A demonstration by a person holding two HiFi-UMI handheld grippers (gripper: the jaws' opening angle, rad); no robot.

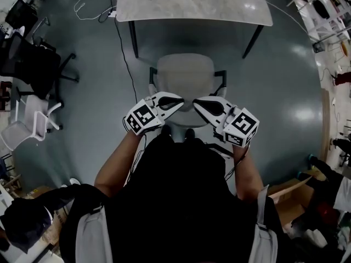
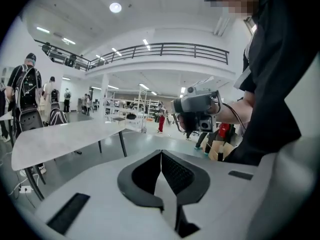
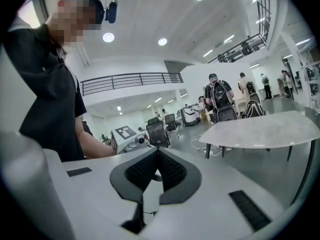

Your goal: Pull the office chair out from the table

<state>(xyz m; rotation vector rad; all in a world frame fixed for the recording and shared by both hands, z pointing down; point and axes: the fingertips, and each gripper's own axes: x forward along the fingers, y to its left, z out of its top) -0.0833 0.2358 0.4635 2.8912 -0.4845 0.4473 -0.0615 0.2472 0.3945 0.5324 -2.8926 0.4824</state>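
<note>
Left gripper: the left gripper (image 1: pixel 176 102) has its jaws pressed together with nothing between them. Its own view shows the dark pads meeting tip to tip (image 2: pixel 161 155).
Right gripper: the right gripper (image 1: pixel 199 104) is likewise closed on nothing, pads touching (image 3: pixel 158 153).
Pose of the pair: both are held up in front of the person's chest, roughly level, with their tips turned in toward each other and close together.
Office chair: the office chair (image 1: pixel 185 75) stands on the floor below and just ahead of the grippers, between the person and the table (image 1: pixel 192 4). It faces the table.
Chair to table: a band of bare floor shows between the seat's far edge and the tabletop's near edge, so the chair looks to be already clear of the table.
Chair to grippers: apart — neither gripper view shows the chair at all, only the room and the table (image 2: pixel 65 139).
Nearer hand: neither; the chair sits centred under both, left gripper over its left side, right over its right.
Unclear: from straight above, where the backrest's top edge lies is hard to say — probably right under the tips.
Next move, as a judgement: any further pull would run straight back toward the person, away from the table.
</note>
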